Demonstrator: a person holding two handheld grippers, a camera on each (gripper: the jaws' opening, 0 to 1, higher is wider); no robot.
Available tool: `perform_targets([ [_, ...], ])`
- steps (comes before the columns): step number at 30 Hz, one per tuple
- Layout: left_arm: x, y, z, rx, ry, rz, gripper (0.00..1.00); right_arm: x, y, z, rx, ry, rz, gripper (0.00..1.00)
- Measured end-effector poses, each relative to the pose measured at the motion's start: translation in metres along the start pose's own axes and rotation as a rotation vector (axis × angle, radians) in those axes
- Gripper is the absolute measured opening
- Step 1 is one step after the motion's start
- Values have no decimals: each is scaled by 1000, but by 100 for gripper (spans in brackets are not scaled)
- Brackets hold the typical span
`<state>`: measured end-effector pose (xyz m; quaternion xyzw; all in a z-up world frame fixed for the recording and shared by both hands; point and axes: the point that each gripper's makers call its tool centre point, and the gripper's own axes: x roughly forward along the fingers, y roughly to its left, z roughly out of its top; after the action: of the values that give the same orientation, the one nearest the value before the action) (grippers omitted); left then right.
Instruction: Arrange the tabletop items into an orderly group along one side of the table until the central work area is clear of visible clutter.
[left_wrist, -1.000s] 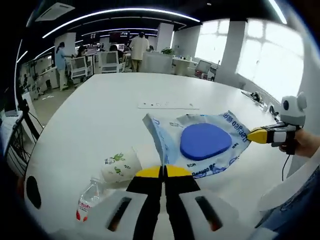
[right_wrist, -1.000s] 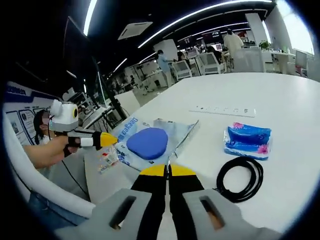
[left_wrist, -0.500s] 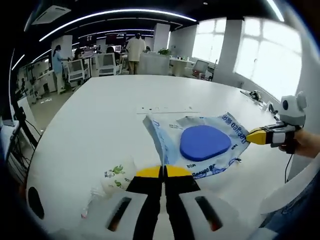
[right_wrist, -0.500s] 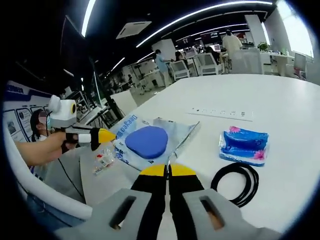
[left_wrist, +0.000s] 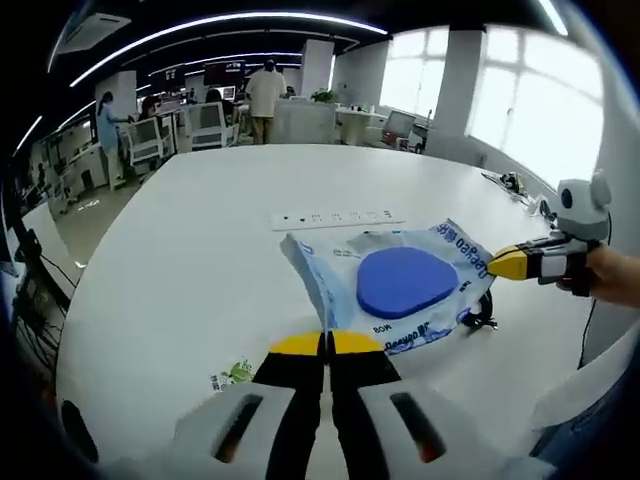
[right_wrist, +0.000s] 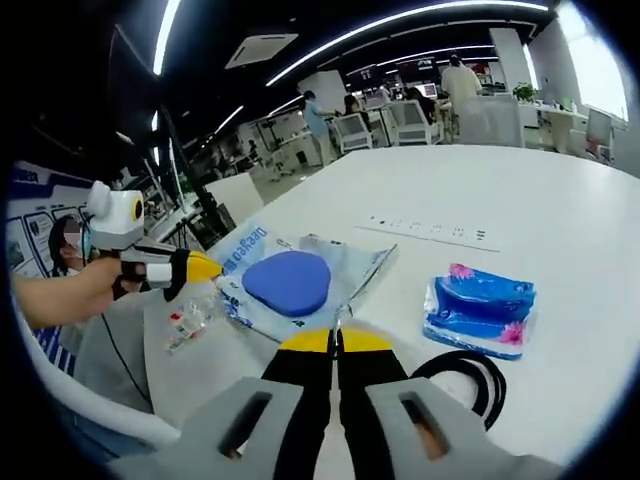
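Open-plan office behind; white counter (left_wrist: 180, 260) wide and mostly bare. Left tongs (left_wrist: 326, 345) and right tongs (right_wrist: 334, 342) each pinched shut on an edge of the clear plastic bag (left_wrist: 395, 290) with the blue pad inside, holding it between them over the counter. Tissue pack (right_wrist: 478, 308) and black cable coil (right_wrist: 470, 372) lie loose near the right tongs; small bottle (right_wrist: 186, 320) sits beside the bag's far edge. Power strip (left_wrist: 338, 217) lies further out. Judgement: grouping barely begun; every item remains to be lined up.
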<state>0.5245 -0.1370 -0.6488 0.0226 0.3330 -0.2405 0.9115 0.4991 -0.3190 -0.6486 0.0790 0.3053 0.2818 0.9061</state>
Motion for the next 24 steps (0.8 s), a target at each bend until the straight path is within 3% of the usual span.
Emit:
perform_targets([
  [12,42,15,12,32,53,-13,0,36,-29,-2,-6,72,-33,0],
  [19,61,20,15,14,71,-24,0,49,-45,4,-9,89,-42,0],
  [24,76,25,14,31,96,-27,0,62,-53,-2,-18,119,-53,0],
])
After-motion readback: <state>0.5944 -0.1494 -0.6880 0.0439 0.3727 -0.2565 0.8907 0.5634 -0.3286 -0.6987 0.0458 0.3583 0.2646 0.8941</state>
